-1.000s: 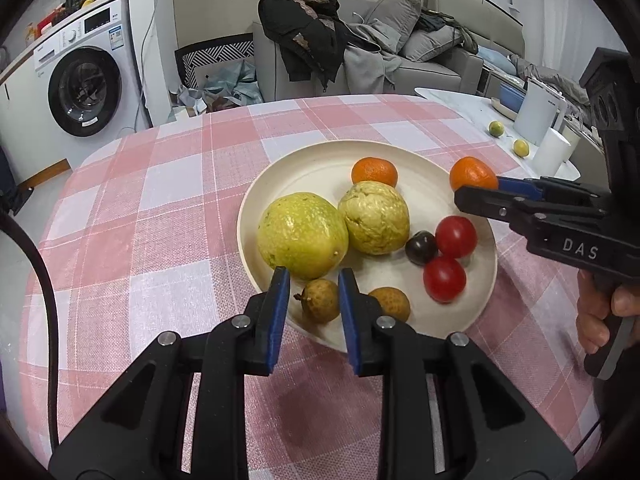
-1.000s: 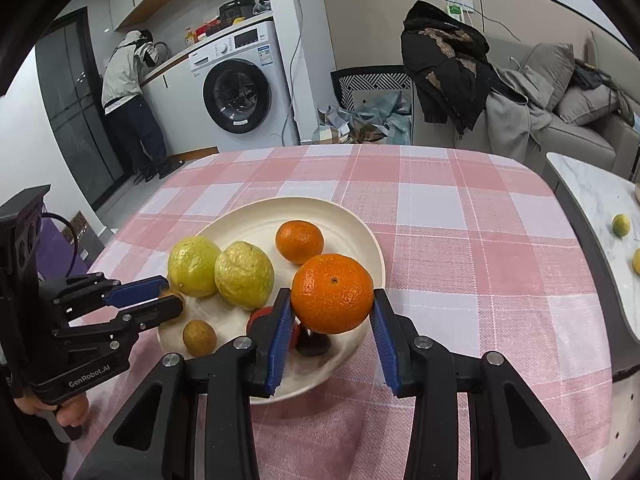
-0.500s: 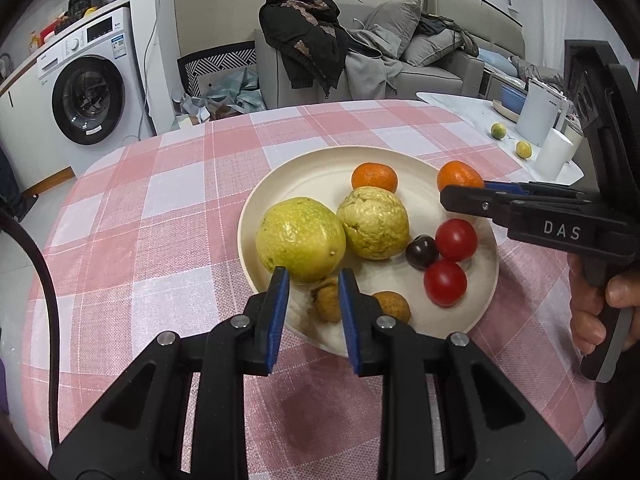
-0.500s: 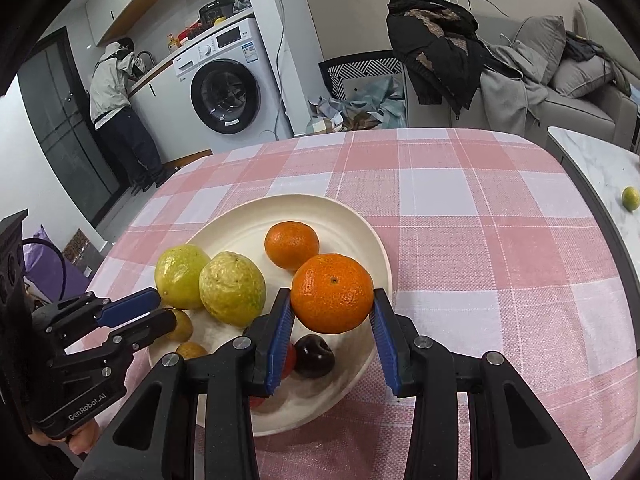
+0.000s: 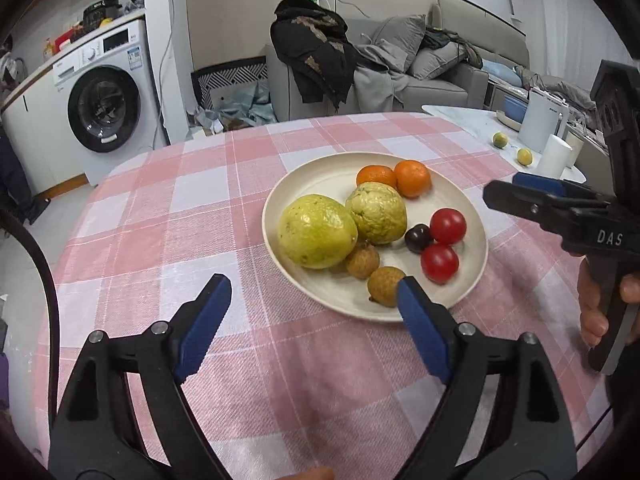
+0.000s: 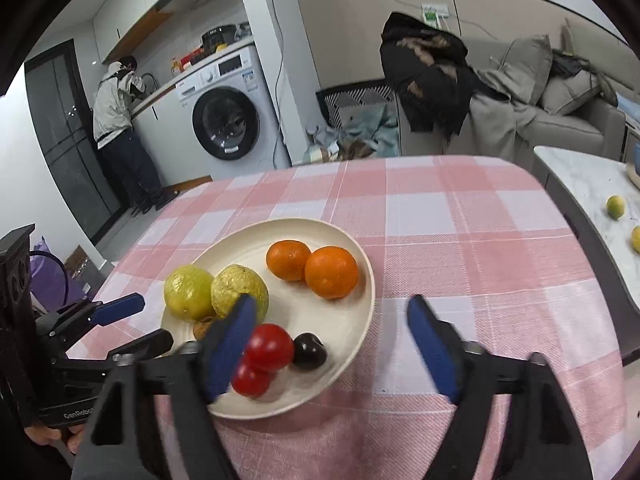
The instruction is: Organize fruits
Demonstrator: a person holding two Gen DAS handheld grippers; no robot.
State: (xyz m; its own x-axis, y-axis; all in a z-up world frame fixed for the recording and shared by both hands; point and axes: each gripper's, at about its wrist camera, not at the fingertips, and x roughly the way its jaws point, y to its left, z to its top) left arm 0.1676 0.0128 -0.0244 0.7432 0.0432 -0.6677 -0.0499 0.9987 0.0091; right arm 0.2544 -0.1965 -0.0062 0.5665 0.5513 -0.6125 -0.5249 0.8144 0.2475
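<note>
A cream plate [image 5: 320, 176] [image 6: 352, 332] on the pink checked tablecloth holds two oranges [image 5: 413, 178] [image 6: 331, 272] side by side, two yellow-green guavas [image 5: 317, 231] [image 6: 189, 292], two red tomatoes [image 5: 448, 226] [image 6: 269, 347], a dark plum [image 5: 418, 238] [image 6: 309, 351] and small brown longans [image 5: 362, 262]. My left gripper [image 5: 314, 300] is open and empty, just in front of the plate's near rim. My right gripper [image 6: 332, 334] is open and empty, over the plate's right edge; it also shows in the left wrist view [image 5: 532, 196].
A white marble side table [image 6: 588, 184] stands right of the tablecloth with two small yellow-green fruits [image 6: 615, 207] and white containers [image 5: 542, 126]. A sofa with clothes [image 5: 360, 68] and a washing machine [image 5: 104, 108] lie beyond. A person [image 6: 120, 128] stands at the far counter.
My right gripper let go of the orange, which now rests on the plate beside the other orange. My left gripper opened, released the longan and pulled back from the plate.
</note>
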